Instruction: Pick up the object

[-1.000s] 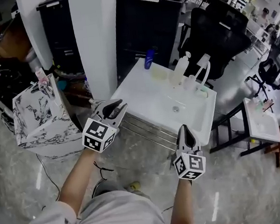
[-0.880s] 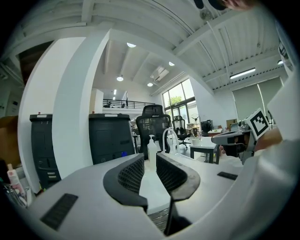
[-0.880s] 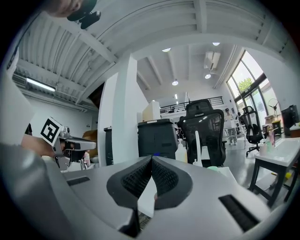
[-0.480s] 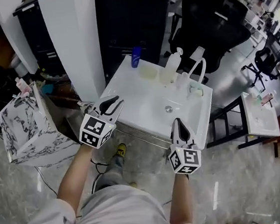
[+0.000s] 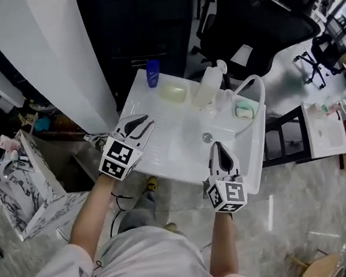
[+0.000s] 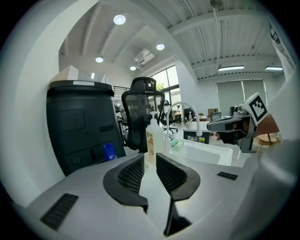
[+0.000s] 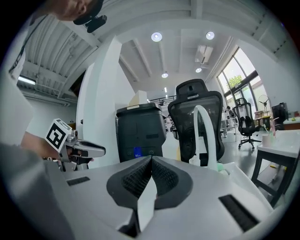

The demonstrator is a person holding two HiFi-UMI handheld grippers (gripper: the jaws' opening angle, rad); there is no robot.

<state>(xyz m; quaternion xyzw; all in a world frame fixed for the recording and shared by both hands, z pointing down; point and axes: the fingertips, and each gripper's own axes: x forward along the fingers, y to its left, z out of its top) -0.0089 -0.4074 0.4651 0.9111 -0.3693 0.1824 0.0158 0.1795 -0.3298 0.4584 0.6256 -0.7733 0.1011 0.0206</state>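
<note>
**Both grippers held at the white sink, nothing gripped**

The left gripper (image 5: 143,122) is held over the left edge of a white sink (image 5: 172,128). In the left gripper view its jaws (image 6: 150,158) are seen a little apart, and nothing is held between them. Through the gap a pump bottle (image 6: 153,138) is seen further back, well apart from the jaws.

The right gripper (image 5: 222,148) is held at the front edge of the sink, near the drain (image 5: 207,137). In the right gripper view its jaws (image 7: 151,161) are pressed together, and nothing is pinched.

Which thing is meant by the task cannot be told. The pump bottle (image 5: 207,87) stands upright at the back of the sink, just beside the curved white tap (image 5: 261,97). A blue bottle (image 5: 152,73) stands at the back left corner. A pale soap dish (image 5: 173,92) lies between the two bottles. A small green thing (image 5: 243,112) lies at the right side, under the tap.

Behind the sink a black cabinet (image 5: 142,32) and a black office chair (image 5: 259,25) are seen.
</note>
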